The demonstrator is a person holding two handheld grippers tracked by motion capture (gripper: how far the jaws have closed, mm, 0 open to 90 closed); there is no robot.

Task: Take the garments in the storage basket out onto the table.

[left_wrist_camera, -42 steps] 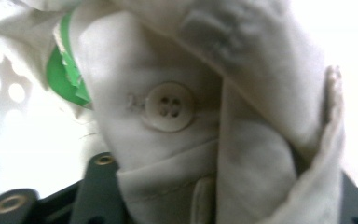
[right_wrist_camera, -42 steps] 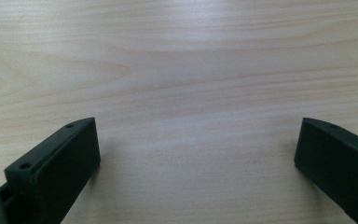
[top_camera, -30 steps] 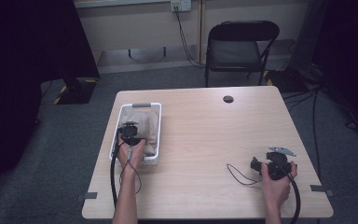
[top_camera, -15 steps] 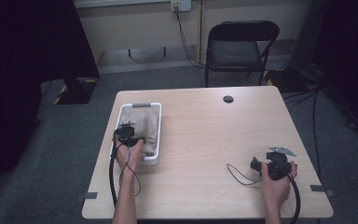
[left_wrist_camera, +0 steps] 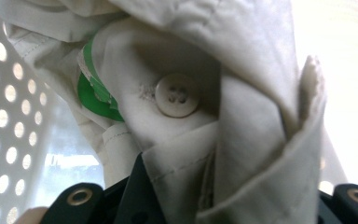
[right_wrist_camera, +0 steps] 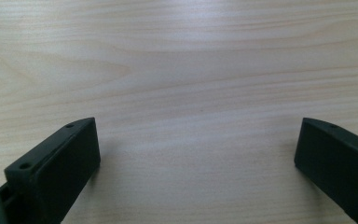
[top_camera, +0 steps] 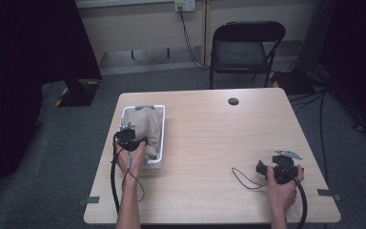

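Note:
A crumpled beige shirt (top_camera: 147,125) lies in a white perforated basket (top_camera: 159,110) at the table's left side. My left gripper (top_camera: 129,136) reaches into the basket from its near left side and is shut on a fold of the shirt. In the left gripper view the fabric (left_wrist_camera: 242,140) bunches between the jaws, with a pale button (left_wrist_camera: 176,94) and a green sticker (left_wrist_camera: 91,95) just beyond. My right gripper (top_camera: 279,164) rests on the table near the front right, open, with bare wood (right_wrist_camera: 191,93) between its jaws.
The basket's holed wall (left_wrist_camera: 4,116) stands close at the left of the shirt. A small dark round hole (top_camera: 233,101) sits near the table's far edge. A black folding chair (top_camera: 248,47) stands behind the table. A thin cable (top_camera: 240,179) lies beside the right hand.
The left gripper has edged slightly farther over the basket, staying on the shirt. The right hand has kept still.

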